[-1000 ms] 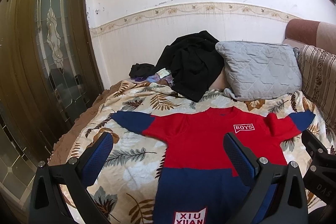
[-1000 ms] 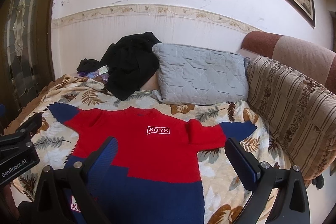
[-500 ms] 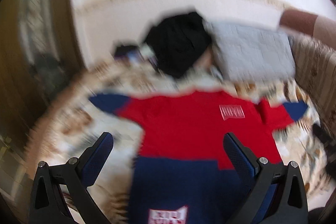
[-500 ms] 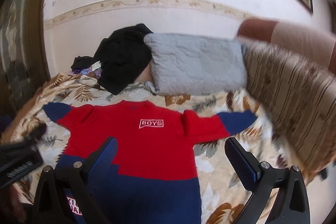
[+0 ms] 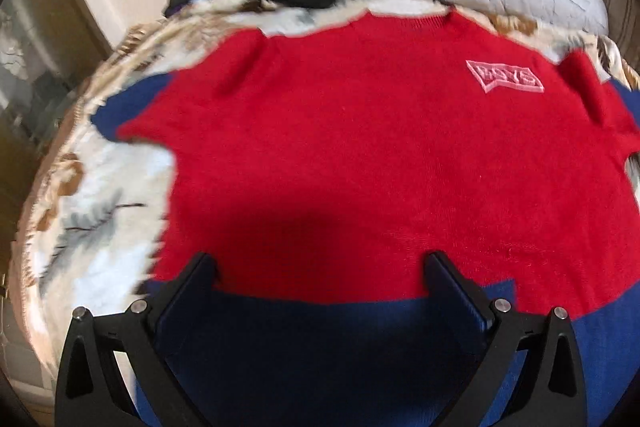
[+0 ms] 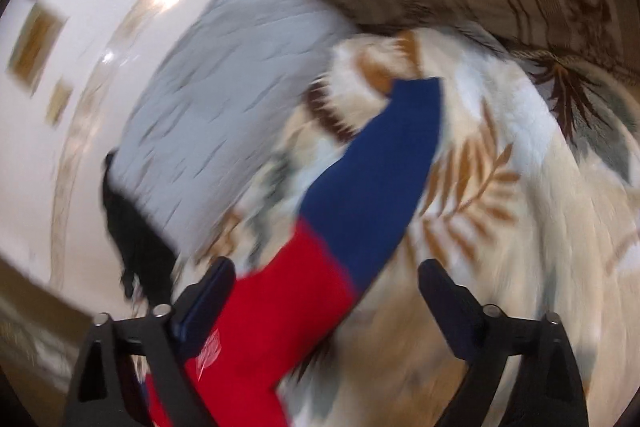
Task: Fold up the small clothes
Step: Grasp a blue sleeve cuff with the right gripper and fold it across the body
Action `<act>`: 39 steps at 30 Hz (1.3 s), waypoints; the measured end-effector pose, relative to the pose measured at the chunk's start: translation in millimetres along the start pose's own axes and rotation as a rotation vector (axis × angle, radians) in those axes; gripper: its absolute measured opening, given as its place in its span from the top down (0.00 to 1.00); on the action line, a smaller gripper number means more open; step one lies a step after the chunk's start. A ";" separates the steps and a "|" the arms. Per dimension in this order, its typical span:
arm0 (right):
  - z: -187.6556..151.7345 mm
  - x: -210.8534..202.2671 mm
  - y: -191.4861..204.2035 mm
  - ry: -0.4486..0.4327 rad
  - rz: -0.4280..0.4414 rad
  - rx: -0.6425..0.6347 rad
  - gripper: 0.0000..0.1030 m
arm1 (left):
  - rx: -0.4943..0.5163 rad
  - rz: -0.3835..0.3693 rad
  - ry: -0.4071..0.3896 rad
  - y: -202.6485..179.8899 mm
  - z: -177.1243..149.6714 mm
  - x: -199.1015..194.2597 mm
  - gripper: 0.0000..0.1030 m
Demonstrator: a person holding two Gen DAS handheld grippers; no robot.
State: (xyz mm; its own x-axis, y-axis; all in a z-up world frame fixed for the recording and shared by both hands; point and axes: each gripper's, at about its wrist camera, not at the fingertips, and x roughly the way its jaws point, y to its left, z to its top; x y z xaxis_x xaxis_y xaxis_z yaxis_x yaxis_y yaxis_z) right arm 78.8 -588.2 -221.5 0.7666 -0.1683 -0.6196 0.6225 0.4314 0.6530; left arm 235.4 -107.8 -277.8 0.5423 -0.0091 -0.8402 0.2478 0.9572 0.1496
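Both jaws spread wide, empty, above sweater [image 5: 360, 131], sleeve [image 6: 372, 187]

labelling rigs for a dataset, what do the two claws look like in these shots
Both look alike. The left claw has black angular plastic arms with triangular cut-outs, silver round screws at the joints, and dark blue pads lining the inner faces of its fingers. The right claw shows the same build. No cables, sleeves or lettering are visible.
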 end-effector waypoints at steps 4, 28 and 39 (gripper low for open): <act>28.1 45.0 -17.1 0.032 -0.052 0.036 0.31 | -0.100 -0.069 0.003 10.4 -1.5 4.2 0.00; -82.9 33.0 200.3 0.066 0.417 -0.287 0.86 | -0.192 0.117 -0.262 83.4 19.1 -58.9 0.00; -238.6 70.8 272.8 0.503 0.516 -0.390 0.49 | -0.316 0.102 -0.221 144.9 11.7 -51.0 0.00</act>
State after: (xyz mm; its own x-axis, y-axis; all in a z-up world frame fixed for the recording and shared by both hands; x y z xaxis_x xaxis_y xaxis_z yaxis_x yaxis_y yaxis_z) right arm 265.4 -271.0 -191.2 0.7213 0.5137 -0.4645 0.0398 0.6388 0.7683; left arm 253.0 28.0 -207.1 0.7196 0.0618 -0.6917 -0.0570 0.9979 0.0298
